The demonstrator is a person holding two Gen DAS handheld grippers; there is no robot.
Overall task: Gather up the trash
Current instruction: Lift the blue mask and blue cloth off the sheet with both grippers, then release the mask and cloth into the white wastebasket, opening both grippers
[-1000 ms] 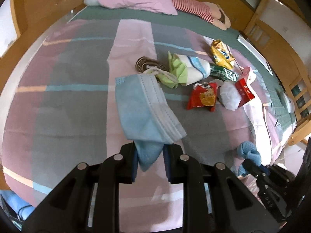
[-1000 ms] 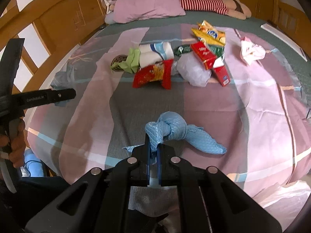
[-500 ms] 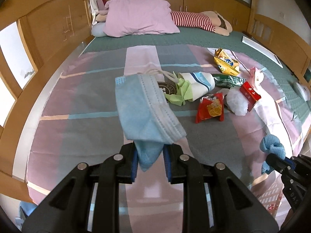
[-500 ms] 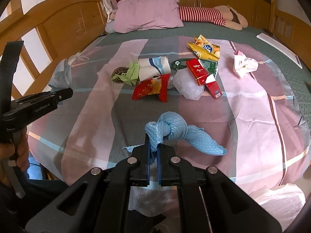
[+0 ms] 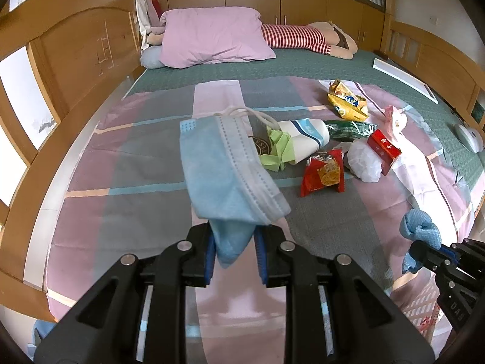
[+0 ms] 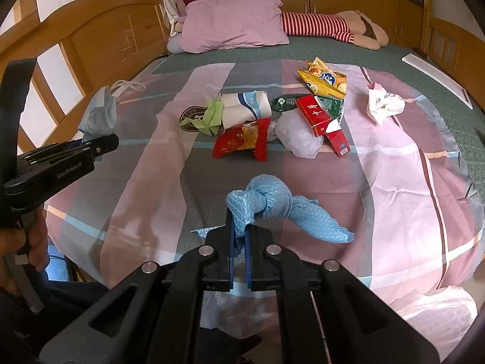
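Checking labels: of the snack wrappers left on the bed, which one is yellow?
The yellow chip bag, lying farthest up the bed toward the pillow. The red snack wrapper and green wrapper lie nearer.

My left gripper lifts the mask above the bed; my right gripper pinches the knotted cloth alongside. Wrappers lie ahead, pillow beyond them.

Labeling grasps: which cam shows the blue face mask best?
Left wrist. The face mask fills mid-frame, pleats and ear loops clear, pinched in the left gripper jaws. Right wrist shows it only small, side-on at the left edge, above that gripper.
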